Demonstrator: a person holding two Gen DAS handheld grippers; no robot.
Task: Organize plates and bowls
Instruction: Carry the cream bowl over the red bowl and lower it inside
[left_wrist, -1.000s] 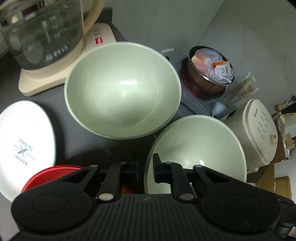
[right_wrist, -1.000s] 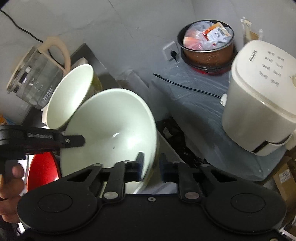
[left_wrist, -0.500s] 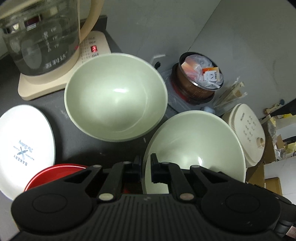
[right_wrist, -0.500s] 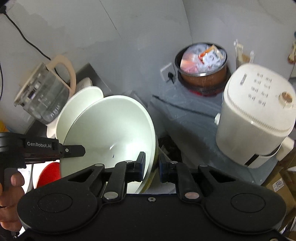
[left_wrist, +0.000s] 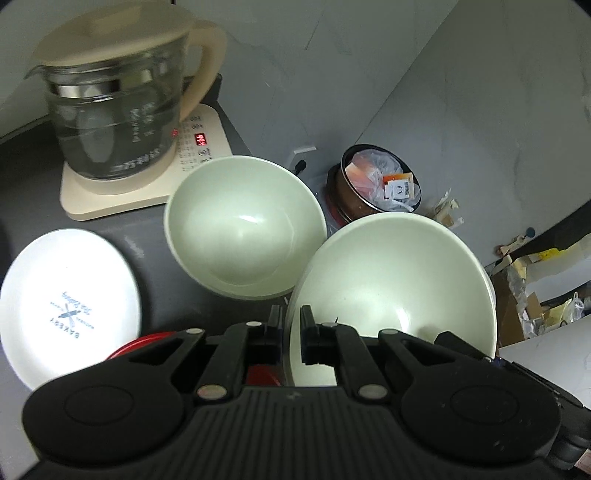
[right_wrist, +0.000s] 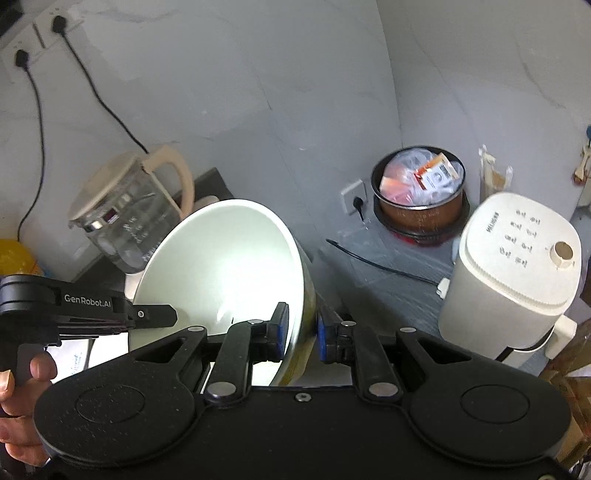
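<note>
My left gripper (left_wrist: 292, 334) is shut on the near-left rim of a pale green bowl (left_wrist: 391, 284) and holds it in the air. My right gripper (right_wrist: 301, 330) is shut on the right rim of the same bowl (right_wrist: 221, 273), which is tilted. A second pale green bowl (left_wrist: 245, 230) rests on the dark counter (left_wrist: 147, 236) beyond. A white plate printed "BAKERY" (left_wrist: 66, 306) lies at the left. A red plate (left_wrist: 147, 341) peeks out under my left gripper's fingers.
A glass kettle (left_wrist: 114, 114) stands on a cream base (left_wrist: 147, 177) at the back left, also in the right wrist view (right_wrist: 125, 218). Lower right stand a white rice cooker (right_wrist: 513, 273) and a brown pot of packets (right_wrist: 421, 195). Wall sockets and cables (right_wrist: 40, 62) are behind.
Both grippers have lifted the held bowl up and back. The counter bowl and kettle look farther away, and more of the wall shows.
</note>
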